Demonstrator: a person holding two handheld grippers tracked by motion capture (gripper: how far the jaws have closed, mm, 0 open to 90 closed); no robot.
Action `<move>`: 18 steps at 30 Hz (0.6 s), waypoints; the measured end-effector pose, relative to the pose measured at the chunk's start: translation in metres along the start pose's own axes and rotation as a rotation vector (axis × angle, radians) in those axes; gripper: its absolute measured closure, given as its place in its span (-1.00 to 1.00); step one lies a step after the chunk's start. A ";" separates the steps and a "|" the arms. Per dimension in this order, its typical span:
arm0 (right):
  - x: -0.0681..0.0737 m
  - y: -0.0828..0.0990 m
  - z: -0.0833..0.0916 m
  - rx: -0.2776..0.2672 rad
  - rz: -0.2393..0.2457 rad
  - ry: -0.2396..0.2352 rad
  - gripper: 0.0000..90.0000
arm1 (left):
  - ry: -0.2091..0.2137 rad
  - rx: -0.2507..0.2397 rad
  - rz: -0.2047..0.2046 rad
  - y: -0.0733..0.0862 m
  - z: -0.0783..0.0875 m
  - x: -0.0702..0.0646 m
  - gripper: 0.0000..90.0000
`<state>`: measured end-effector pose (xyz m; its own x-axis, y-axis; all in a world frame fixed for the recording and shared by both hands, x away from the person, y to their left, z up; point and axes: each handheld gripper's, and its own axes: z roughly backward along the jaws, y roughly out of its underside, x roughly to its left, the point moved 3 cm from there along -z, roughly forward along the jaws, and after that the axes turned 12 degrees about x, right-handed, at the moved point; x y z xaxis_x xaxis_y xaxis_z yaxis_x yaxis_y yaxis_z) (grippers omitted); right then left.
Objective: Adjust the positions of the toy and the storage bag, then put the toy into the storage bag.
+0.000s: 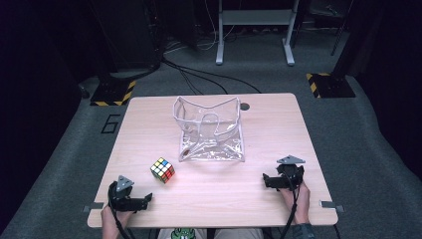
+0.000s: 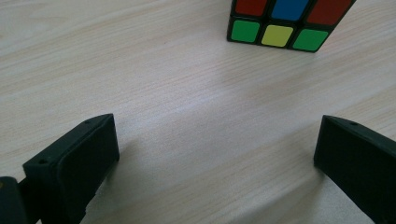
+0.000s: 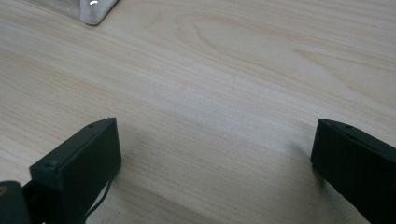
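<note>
We rest both grippers, left [image 1: 148,198] and right [image 1: 265,180], jaws spread wide, on the desk [image 1: 209,194]; the left faces the cube [image 1: 162,170] to grasp it.

High view: worktop [image 1: 209,194] evenly and brightly lit from above; surrounding room falls off to near black at left and right edges. Frame soft, low detail overall. Clear plastic bag [image 1: 211,130] throws small white glints along its folds. Rubik's cube [image 1: 162,170] casts a short, soft shadow.

Left gripper view: wood grain sharp at mid-frame; jaws slightly blurred, soft shadows beneath.

Right gripper view: same diffuse light, pale sheen at centre of wood, bag corner [image 3: 91,10] out of focus.
</note>
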<state>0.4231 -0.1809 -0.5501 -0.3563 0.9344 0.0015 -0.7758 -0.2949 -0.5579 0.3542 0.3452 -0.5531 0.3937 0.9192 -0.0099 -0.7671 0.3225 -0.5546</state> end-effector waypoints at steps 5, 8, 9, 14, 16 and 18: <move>-0.001 0.000 0.000 -0.002 0.012 -0.002 -0.97 | 0.006 -0.008 0.028 0.000 0.001 0.000 -1.00; -0.001 0.000 0.000 -0.002 0.011 -0.002 -0.97 | 0.031 -0.026 0.051 0.000 0.002 0.001 -1.00; -0.001 0.000 0.000 -0.002 0.011 -0.002 -0.97 | 0.031 -0.026 0.051 0.000 0.002 0.001 -1.00; 0.000 0.001 0.000 -0.003 0.010 0.000 -0.97 | 0.052 -0.022 0.044 -0.004 0.002 -0.002 -1.00; 0.000 0.001 0.000 -0.003 0.010 0.001 -0.97 | 0.056 -0.026 0.038 -0.005 0.002 -0.003 -1.00; 0.000 0.000 0.000 -0.004 0.011 0.001 -0.98 | 0.060 -0.030 0.027 -0.009 0.004 -0.005 -1.00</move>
<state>0.4227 -0.1814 -0.5502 -0.3641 0.9313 -0.0053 -0.7698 -0.3041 -0.5612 0.3574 0.3386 -0.5447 0.4034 0.9120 -0.0742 -0.7627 0.2903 -0.5779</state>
